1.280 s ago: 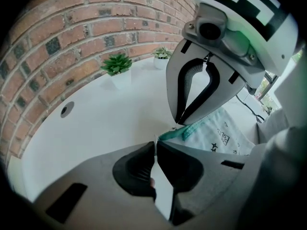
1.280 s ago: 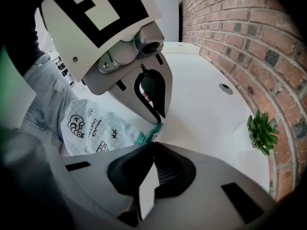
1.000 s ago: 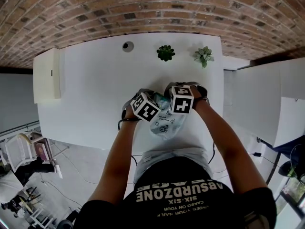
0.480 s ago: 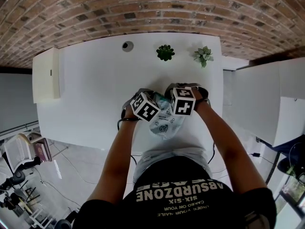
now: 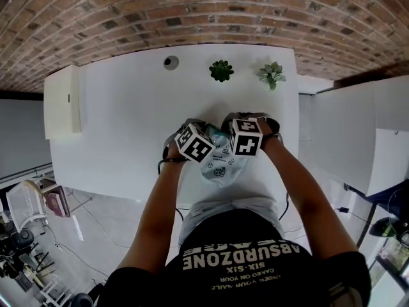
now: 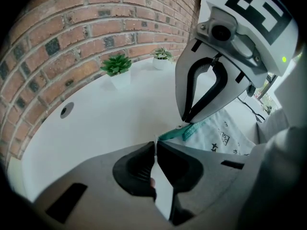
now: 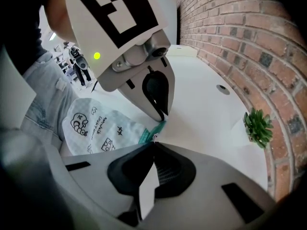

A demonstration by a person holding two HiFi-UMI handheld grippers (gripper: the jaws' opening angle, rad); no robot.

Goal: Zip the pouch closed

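The pouch [image 5: 222,165], white with small black drawings and a teal zipper [image 6: 177,133], lies on the white desk [image 5: 115,126] close to its near edge and right of the middle, directly in front of the person. I see both grippers meeting over its far end, tipped steeply down, their marker cubes side by side. In the left gripper view the left gripper [image 6: 155,145] has its jaws drawn together on the end of the zipper, and the teal strip runs straight out from between the tips. In the right gripper view the right gripper [image 7: 153,145] is pinched tight as well, with a small pale bit of the zipper at its tips; I can't tell whether that is the pull. The two sets of tips sit just beside each other on the teal strip. A dark green plant [image 5: 221,70] and a pale green plant [image 5: 273,74] stand along the desk's far edge toward the right corner, with a round cable hole [image 5: 170,62] to their left
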